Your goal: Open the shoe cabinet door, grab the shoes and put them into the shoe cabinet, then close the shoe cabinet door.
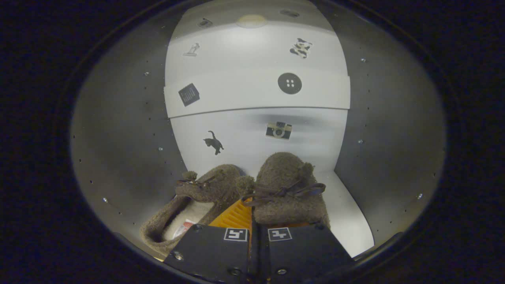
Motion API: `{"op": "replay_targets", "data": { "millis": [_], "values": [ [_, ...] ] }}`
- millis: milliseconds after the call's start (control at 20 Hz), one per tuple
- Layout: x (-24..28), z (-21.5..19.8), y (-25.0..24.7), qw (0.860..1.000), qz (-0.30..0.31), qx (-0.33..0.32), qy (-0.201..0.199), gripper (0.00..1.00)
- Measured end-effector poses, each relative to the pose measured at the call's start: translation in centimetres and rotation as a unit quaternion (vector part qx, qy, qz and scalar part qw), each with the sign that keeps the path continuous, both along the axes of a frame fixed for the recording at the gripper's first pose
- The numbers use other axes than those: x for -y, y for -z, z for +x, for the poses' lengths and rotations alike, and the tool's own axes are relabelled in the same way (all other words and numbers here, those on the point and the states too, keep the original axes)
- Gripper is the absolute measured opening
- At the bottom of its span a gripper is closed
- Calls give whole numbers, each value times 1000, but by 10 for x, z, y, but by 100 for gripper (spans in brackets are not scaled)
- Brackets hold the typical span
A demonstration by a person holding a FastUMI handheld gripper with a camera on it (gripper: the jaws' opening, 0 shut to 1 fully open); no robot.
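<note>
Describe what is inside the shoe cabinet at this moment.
Two fuzzy brown slippers lie side by side on its white floor, before the stickered back wall. The tongs pinch them between closed fingers; the heels are covered by the tongs.

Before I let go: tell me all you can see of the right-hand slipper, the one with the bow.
The right slipper is brown, fuzzy and fleece-like, with a dark ribbon bow across its top and small pompoms. It sits inside the cabinet, toe towards the white back wall, just ahead of the gripper, side against the left slipper. The fingers are close together at its heel; whether they pinch it is unclear.
</note>
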State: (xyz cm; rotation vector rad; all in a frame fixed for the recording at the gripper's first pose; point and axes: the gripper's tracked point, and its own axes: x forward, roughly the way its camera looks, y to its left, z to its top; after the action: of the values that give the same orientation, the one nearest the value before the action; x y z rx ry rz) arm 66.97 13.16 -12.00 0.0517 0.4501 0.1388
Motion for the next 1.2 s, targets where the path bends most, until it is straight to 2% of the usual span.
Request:
{"op": "replay_targets", "data": {
  "millis": [350,600,650,950,1200],
  "values": [
    [2,5,18,996,12,-84,9,8],
    [3,2,13,996,-6,-85,16,17],
    [0,0,10,997,-1,-80,11,24],
    [5,-26,-7,999,-1,-42,31,48],
    [3,-89,-38,1000,-11,15,25,68]
  ]
}}
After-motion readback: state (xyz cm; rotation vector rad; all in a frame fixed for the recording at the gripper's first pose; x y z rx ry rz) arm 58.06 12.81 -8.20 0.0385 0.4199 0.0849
